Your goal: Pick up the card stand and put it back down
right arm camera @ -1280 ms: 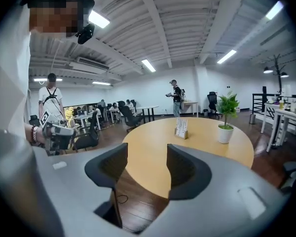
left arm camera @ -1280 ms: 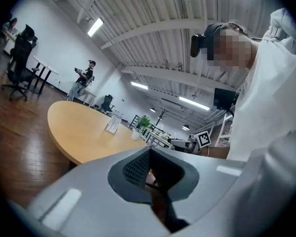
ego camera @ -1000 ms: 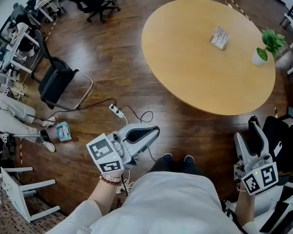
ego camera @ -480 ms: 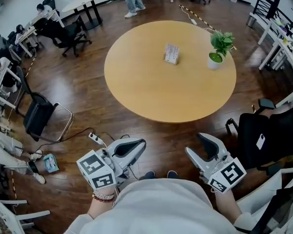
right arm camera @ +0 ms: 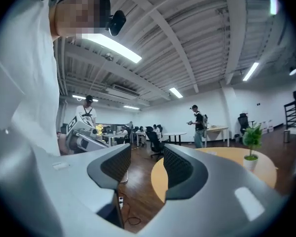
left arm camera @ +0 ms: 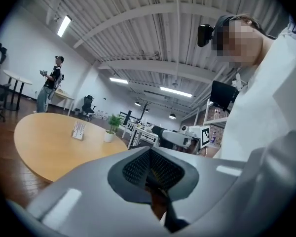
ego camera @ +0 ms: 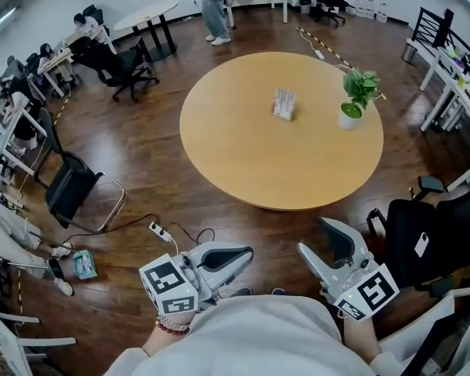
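Observation:
The card stand (ego camera: 283, 104) is a small white upright holder near the middle of the round wooden table (ego camera: 243, 163), far ahead of both grippers. It also shows small in the left gripper view (left arm camera: 78, 130). My left gripper (ego camera: 247, 252) hovers over the floor short of the table, its pads (left arm camera: 138, 169) pressed together on nothing. My right gripper (ego camera: 316, 238) hangs beside it, jaws apart with only air in the gap (right arm camera: 147, 164). Those jaws have closed partway in the last second. Neither gripper touches the stand.
A potted plant (ego camera: 352, 94) stands on the table to the right of the stand. A power strip (ego camera: 160, 232) with cable lies on the floor. A black office chair (ego camera: 419, 233) is at the right, a folding chair (ego camera: 70, 190) at the left. A person (ego camera: 214, 2) stands beyond the table.
The view has swung so the table sits ahead and centred. Both grippers have come up toward it. The right gripper moved in from the right edge, and its jaws stand narrower than a second ago.

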A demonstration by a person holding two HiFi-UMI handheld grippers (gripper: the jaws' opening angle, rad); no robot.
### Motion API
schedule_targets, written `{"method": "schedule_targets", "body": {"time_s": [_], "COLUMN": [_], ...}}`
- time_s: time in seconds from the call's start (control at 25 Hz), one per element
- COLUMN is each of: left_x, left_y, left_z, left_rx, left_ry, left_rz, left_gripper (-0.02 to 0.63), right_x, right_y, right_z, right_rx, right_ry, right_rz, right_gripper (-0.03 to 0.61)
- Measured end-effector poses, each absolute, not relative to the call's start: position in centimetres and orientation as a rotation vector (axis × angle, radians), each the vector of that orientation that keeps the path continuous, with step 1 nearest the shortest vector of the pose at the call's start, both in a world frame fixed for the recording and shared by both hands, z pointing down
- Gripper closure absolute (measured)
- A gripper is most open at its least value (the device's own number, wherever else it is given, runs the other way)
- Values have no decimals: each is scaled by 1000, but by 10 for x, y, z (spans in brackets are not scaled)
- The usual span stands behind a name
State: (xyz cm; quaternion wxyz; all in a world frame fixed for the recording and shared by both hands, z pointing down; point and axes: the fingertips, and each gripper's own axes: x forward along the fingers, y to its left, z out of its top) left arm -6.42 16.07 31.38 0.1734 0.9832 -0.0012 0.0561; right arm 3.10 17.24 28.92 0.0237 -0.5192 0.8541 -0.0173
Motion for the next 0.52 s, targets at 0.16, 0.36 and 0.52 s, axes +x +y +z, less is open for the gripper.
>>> {"method": "schedule_targets", "body": {"time_s": [0.16, 0.36, 0.52], "left_x": [-60, -68, -65], "left_y": [177, 207, 197], "left_z": [317, 316, 340], "left_rx": [2800, 2889, 2853], "left_ry": [76, 183, 176], "left_rz": [178, 223, 292], "left_gripper": [626, 626, 626], "right_x": [77, 63, 20], "right_y": [197, 219, 219], "right_z": [284, 269, 267], "right_rx": [-1796, -1837, -1770], "right_ry": [2546, 2578, 2557], "right_rz": [-64, 7, 36], "right_gripper": [380, 379, 382]}}
